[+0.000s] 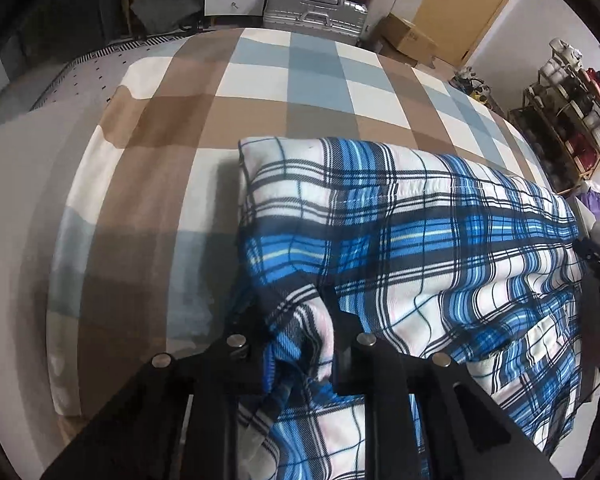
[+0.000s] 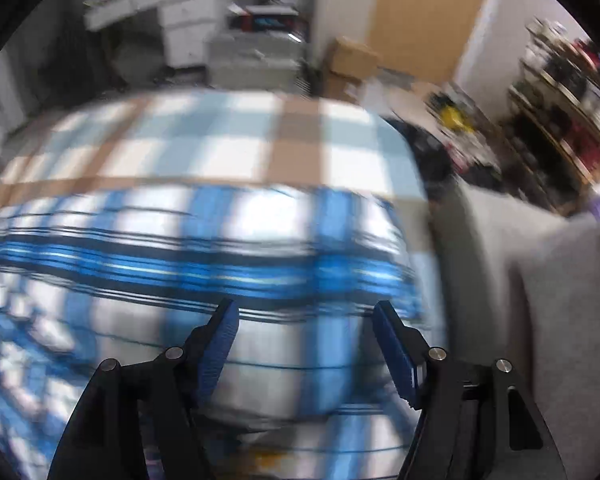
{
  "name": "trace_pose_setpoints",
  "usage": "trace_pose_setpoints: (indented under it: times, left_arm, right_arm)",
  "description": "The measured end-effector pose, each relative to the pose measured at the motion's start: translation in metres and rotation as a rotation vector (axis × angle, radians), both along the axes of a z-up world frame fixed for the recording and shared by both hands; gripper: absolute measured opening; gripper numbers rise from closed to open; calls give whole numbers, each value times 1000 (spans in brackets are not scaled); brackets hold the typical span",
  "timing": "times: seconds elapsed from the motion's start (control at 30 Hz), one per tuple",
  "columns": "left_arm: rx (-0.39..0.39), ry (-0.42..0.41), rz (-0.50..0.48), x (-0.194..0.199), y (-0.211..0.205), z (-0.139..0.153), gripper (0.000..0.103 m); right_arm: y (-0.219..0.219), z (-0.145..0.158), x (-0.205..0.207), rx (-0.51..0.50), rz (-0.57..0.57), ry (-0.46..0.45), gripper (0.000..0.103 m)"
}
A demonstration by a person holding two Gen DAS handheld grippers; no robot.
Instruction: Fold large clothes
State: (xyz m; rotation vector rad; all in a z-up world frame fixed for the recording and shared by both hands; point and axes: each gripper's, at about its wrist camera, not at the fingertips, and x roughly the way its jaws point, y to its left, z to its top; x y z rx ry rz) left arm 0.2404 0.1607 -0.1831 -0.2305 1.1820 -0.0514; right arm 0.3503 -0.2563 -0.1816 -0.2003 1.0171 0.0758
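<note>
My left claw (image 1: 300,320) is pinched down on a bunched corner of the blue plaid garment (image 1: 420,232), low in the middle of the left wrist frame, with a wad of cloth squeezed between the jaws. My right claw (image 2: 304,344) stands wide apart, nothing between its blue pads (image 2: 220,344), hovering over the same plaid cloth (image 2: 220,248) at the lower centre of a badly blurred right wrist frame. The garment lies spread over the checked bedspread (image 1: 180,128), filling the centre and right of the left view.

What worries me: I may have grabbed several layers at once, so lifting could drag the whole pile instead of one edge and leave the fold crooked. With only one side held, the cloth may skew and crease. I judge the right claw needs an edge of its own, and the blur hides exactly where that edge is.

Around me: a silver suitcase (image 1: 316,8) and a cardboard box (image 1: 408,36) sit beyond the bed at the top of the frame, a cluttered shelf rack (image 1: 572,116) at the right edge. None of it lies on the garment, and the bedspread to its left is free
</note>
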Motion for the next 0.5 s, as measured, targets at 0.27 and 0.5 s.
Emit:
trace_pose_setpoints:
  times: [0.27, 0.5]
  left_arm:
    - [181, -54, 32, -35, 17, 49, 39]
    - [84, -260, -22, -14, 0, 107, 72]
  right_arm:
    - [41, -43, 9, -105, 65, 110, 70]
    - [33, -34, 8, -50, 76, 116, 77]
